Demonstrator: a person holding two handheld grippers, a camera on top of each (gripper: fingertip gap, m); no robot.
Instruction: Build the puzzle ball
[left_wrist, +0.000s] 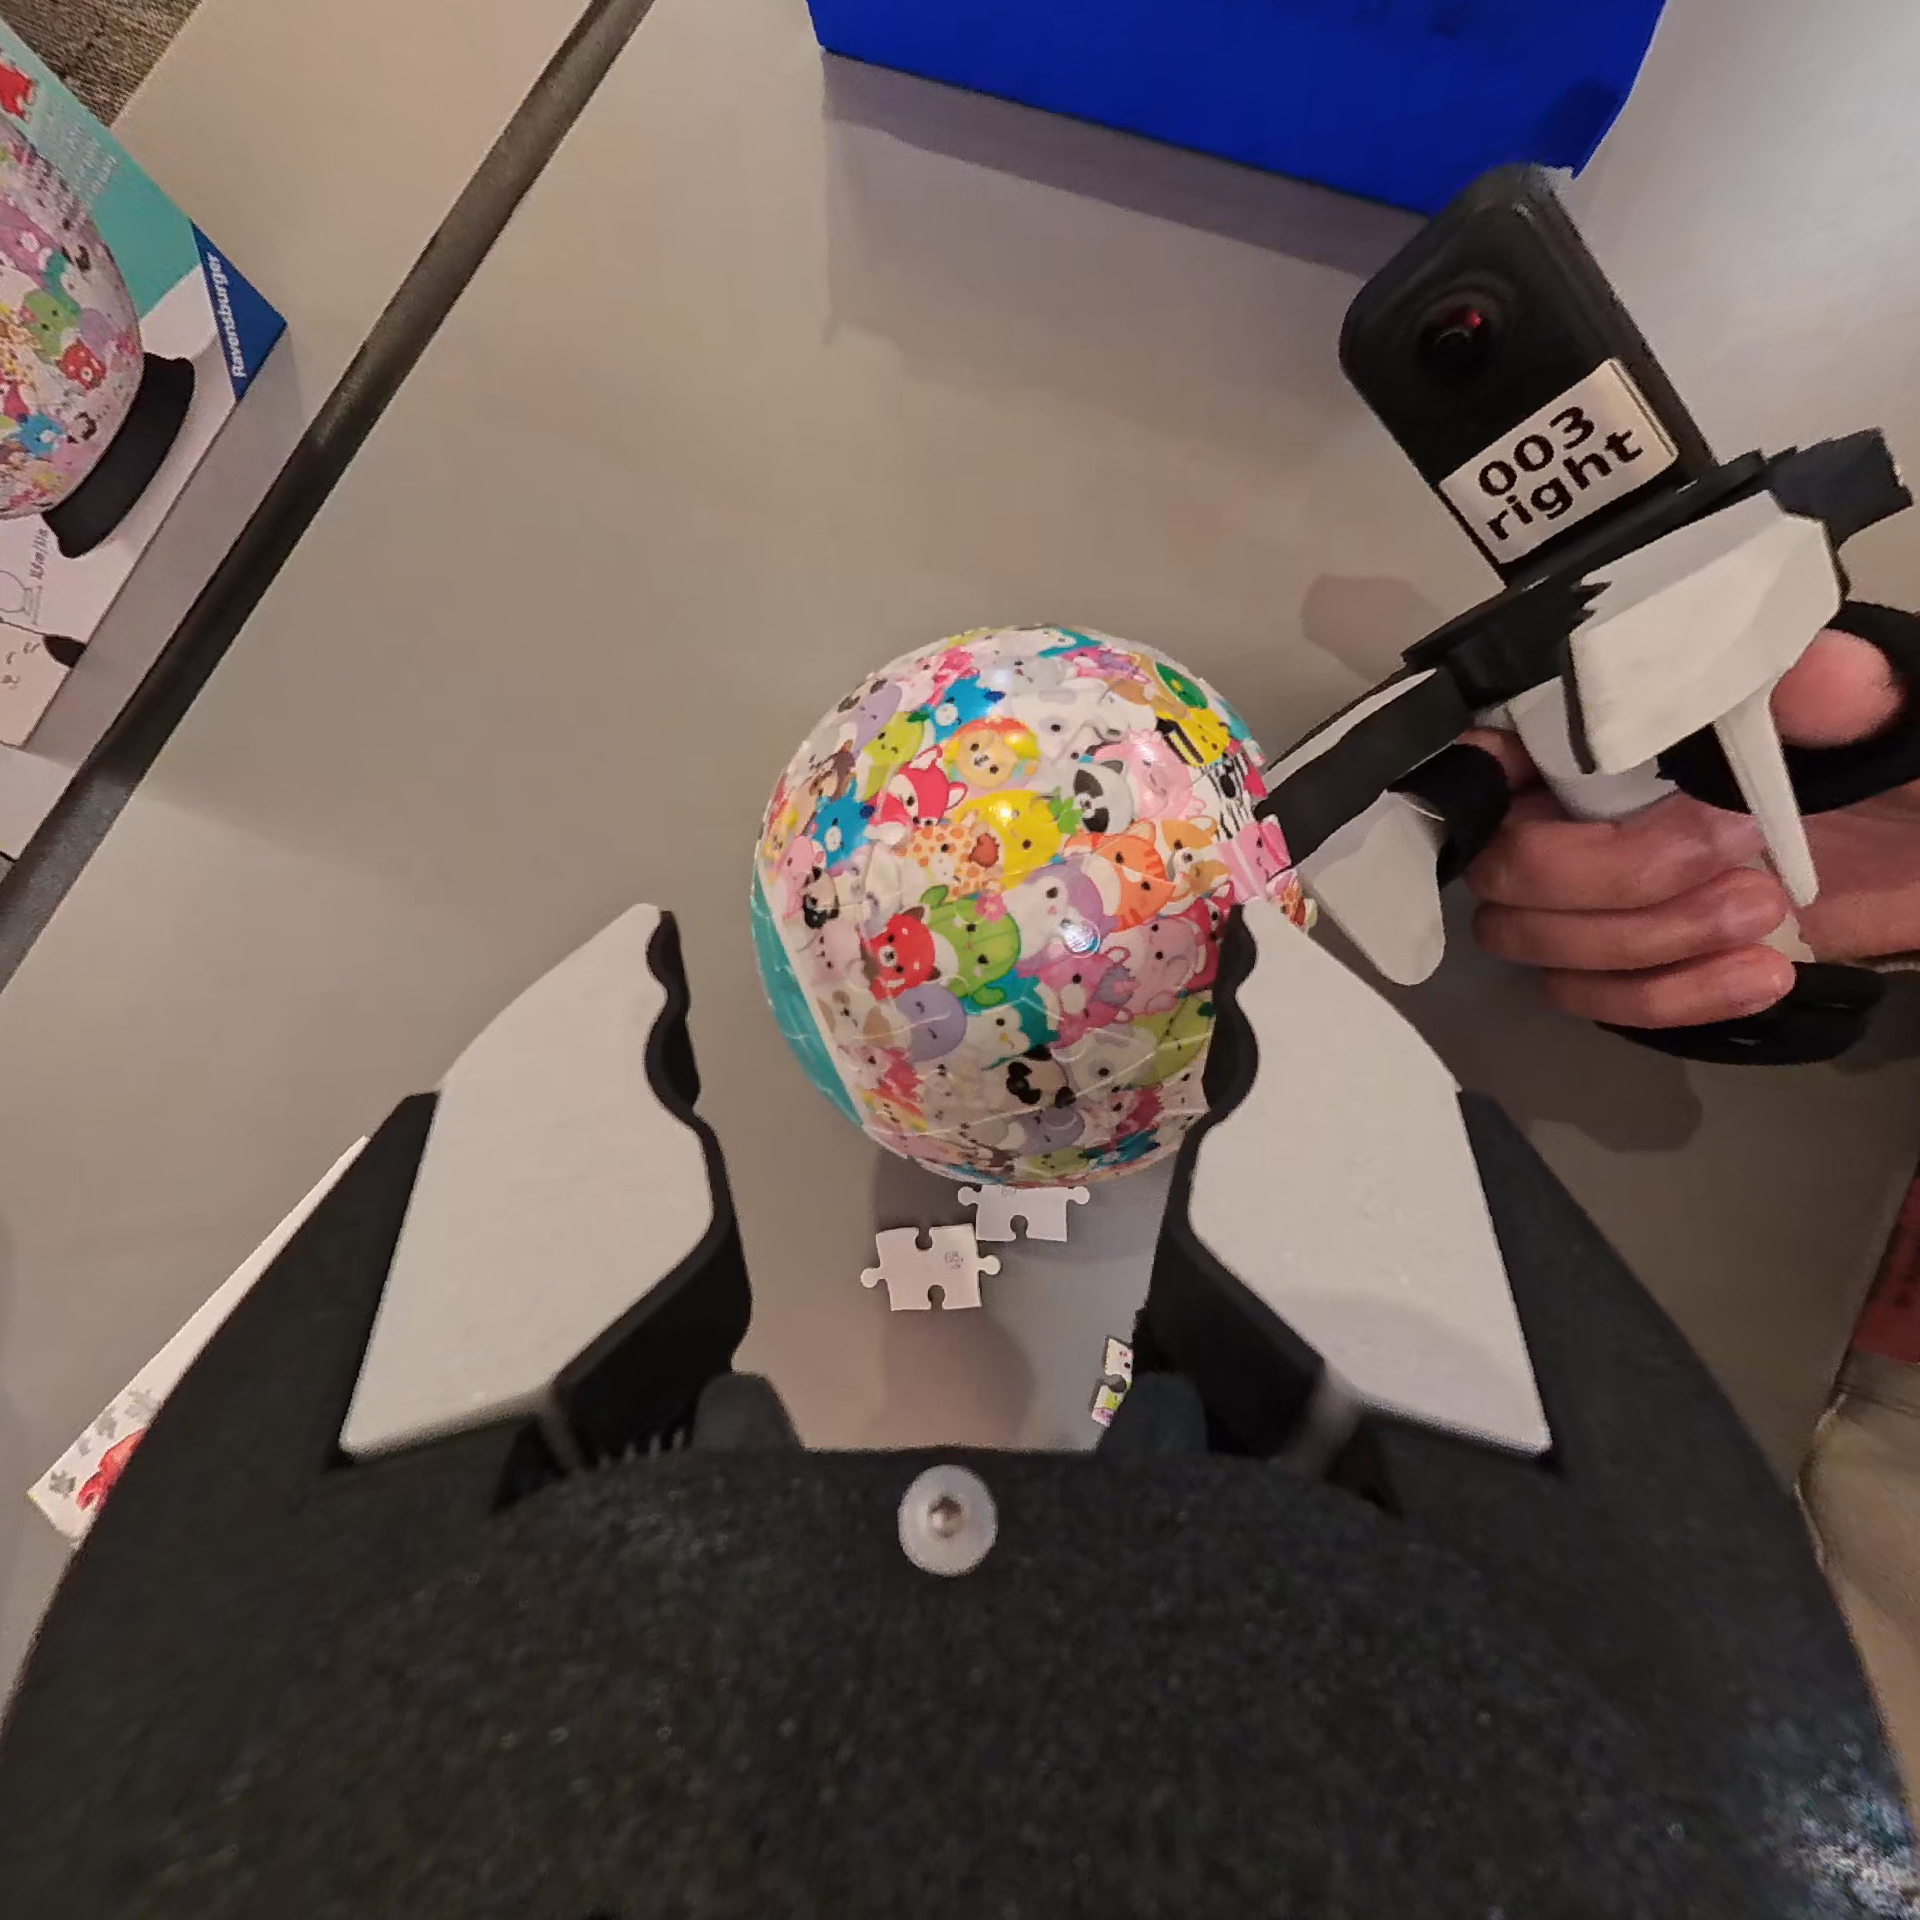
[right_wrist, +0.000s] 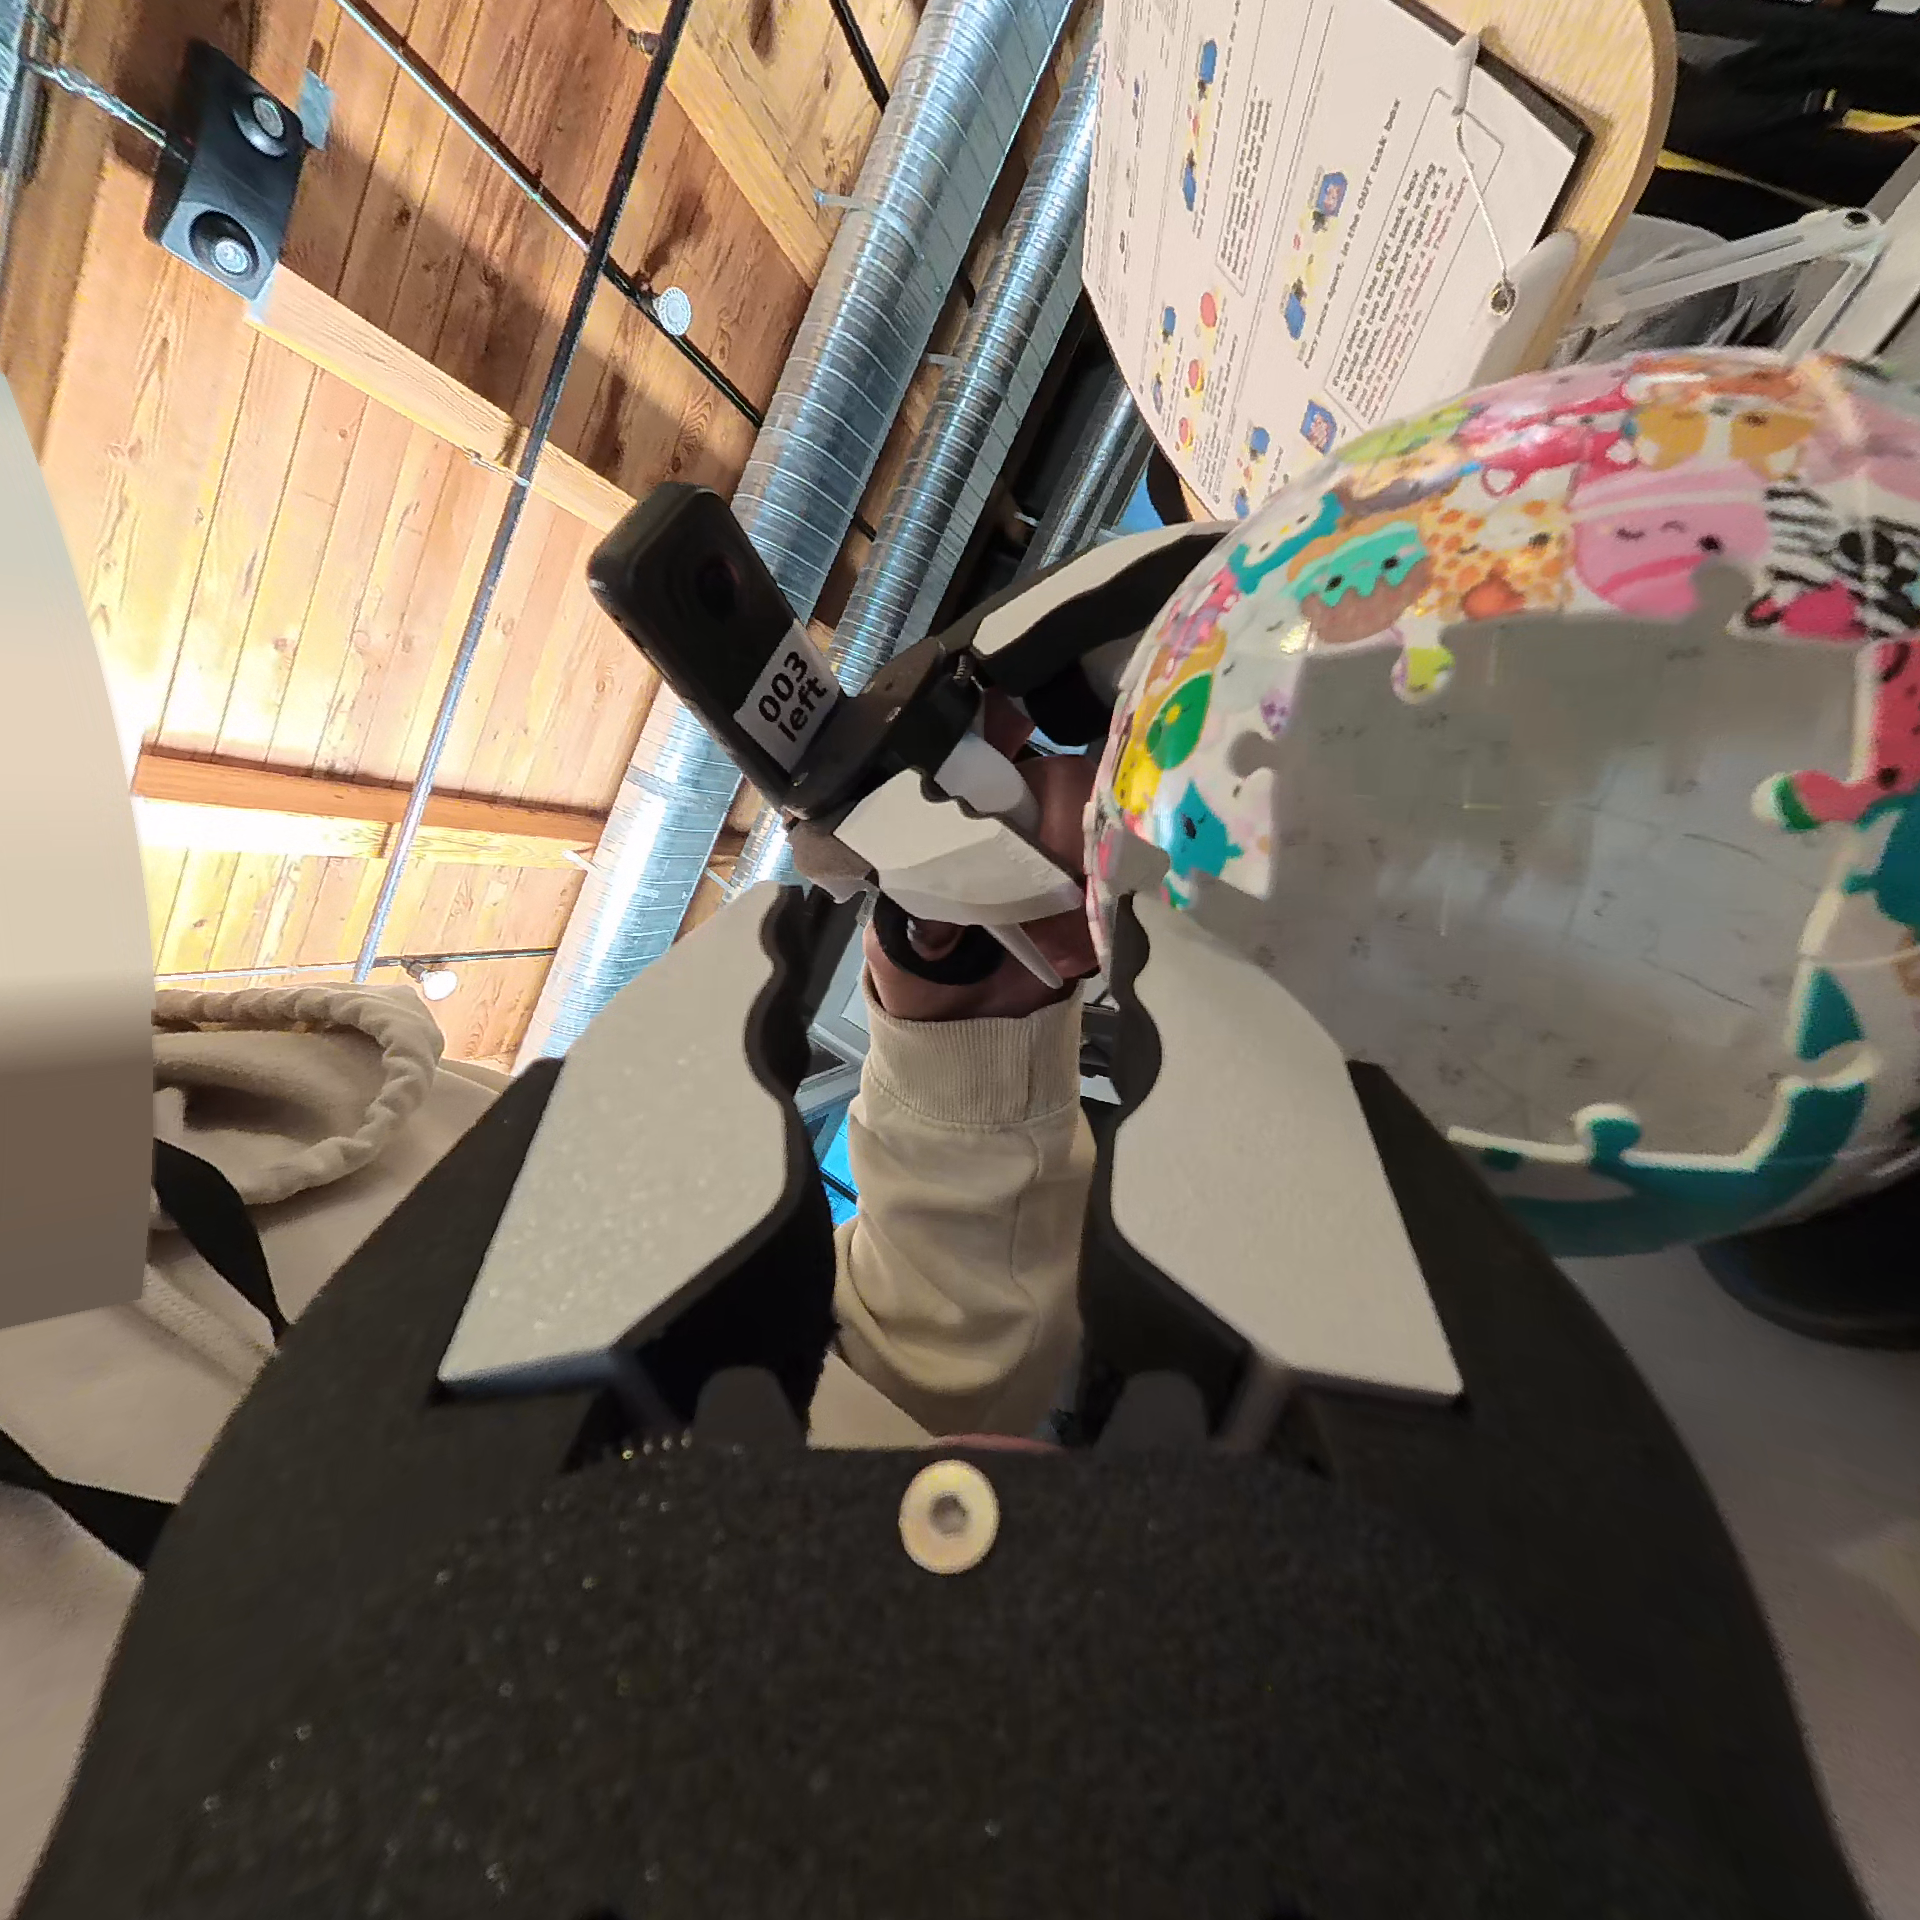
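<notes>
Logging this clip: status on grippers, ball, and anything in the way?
Left gripper open, right finger touching puzzle ball. Right gripper open, beside the ball's unfinished gap. Two loose pieces face-down on table beneath ball. Nothing blocking.

Each gripper (left_wrist: 951, 935) has grey fingers (left_wrist: 582, 1143), black foam pads, a centre screw (left_wrist: 945, 1519); cream sleeve (right_wrist: 966, 1174).

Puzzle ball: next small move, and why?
Probably lower the open left tool to the face-down loose piece and pinch it. The puzzle ball has an unfilled gap on its far side, loose pieces lie beside it, and the right tool touches it, seemingly steadying it.
</notes>
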